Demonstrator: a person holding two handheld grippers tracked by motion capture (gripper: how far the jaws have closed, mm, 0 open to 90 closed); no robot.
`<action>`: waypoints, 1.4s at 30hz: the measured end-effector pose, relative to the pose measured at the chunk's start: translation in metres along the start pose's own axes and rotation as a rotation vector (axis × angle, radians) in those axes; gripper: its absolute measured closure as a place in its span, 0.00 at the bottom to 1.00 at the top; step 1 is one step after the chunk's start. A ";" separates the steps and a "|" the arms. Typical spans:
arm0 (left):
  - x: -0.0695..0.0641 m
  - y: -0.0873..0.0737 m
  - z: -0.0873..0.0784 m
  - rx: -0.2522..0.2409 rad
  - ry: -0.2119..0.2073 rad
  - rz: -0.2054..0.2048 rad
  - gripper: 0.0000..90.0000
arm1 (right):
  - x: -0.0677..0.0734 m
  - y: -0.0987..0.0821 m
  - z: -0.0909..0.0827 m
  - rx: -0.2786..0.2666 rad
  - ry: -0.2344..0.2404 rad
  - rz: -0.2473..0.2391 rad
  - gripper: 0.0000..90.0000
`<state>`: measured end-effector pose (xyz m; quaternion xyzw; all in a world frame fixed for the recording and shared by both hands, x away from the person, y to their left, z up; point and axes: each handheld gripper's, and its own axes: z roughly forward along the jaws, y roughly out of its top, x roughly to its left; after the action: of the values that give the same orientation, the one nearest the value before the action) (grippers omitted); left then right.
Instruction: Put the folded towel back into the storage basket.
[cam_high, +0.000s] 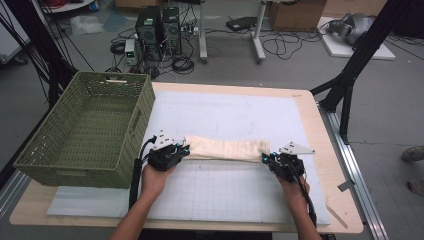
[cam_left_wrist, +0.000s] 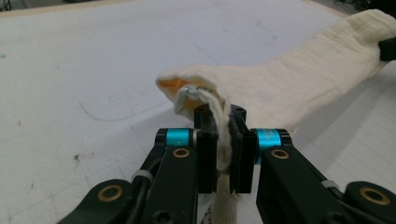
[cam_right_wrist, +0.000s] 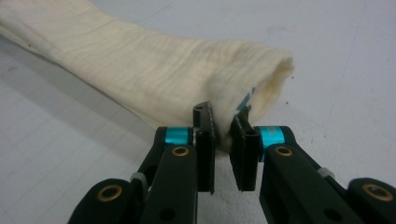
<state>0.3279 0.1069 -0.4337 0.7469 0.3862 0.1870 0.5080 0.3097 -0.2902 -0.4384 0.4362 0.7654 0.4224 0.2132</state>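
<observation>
The table (cam_high: 320, 150) carries a white gridded mat (cam_high: 235, 120), and both grippers work over its near half.

Left gripper (cam_high: 181, 150): the jaws are closed to a narrow slot and clamp a bunched fold of the cream cloth (cam_high: 227, 148). In the left gripper view (cam_left_wrist: 223, 140) the fabric is pinched between the two pads, hangs below them, and curls over just ahead of the jaw tips into a small open loop with an orange-tinted inner face. From there the cloth runs ahead and to the right, lying on the mat.

Right gripper (cam_high: 267, 159): the jaws are nearly closed and pinch the near edge of the cloth's other end. In the right gripper view (cam_right_wrist: 223, 135) the fabric (cam_right_wrist: 154, 70) sits between the pads, and the rolled end lies directly ahead, extending up and to the left. A small blue mark shows on the cloth just beyond the right jaw tip; it is too small to read.

A green woven basket (cam_high: 87, 125) stands just to the left of the left gripper, close beside it but apart. No legible writing is visible on it.

Beyond the table, computer towers (cam_high: 159, 30) and loose cables lie on the floor.
</observation>
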 end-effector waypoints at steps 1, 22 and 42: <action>0.000 0.001 -0.002 -0.010 -0.002 0.003 0.92 | -0.001 0.001 -0.002 -0.011 0.005 0.000 0.91; -0.007 0.028 -0.031 -0.195 -0.018 0.042 0.92 | -0.002 0.026 -0.035 -0.272 0.050 -0.021 0.91; -0.009 0.063 -0.079 -0.304 0.038 0.086 0.92 | 0.004 0.076 -0.030 -0.323 0.097 -0.079 0.91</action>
<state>0.2937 0.1371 -0.3432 0.6736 0.3305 0.2789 0.5994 0.3240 -0.2809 -0.3583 0.3449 0.7136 0.5516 0.2598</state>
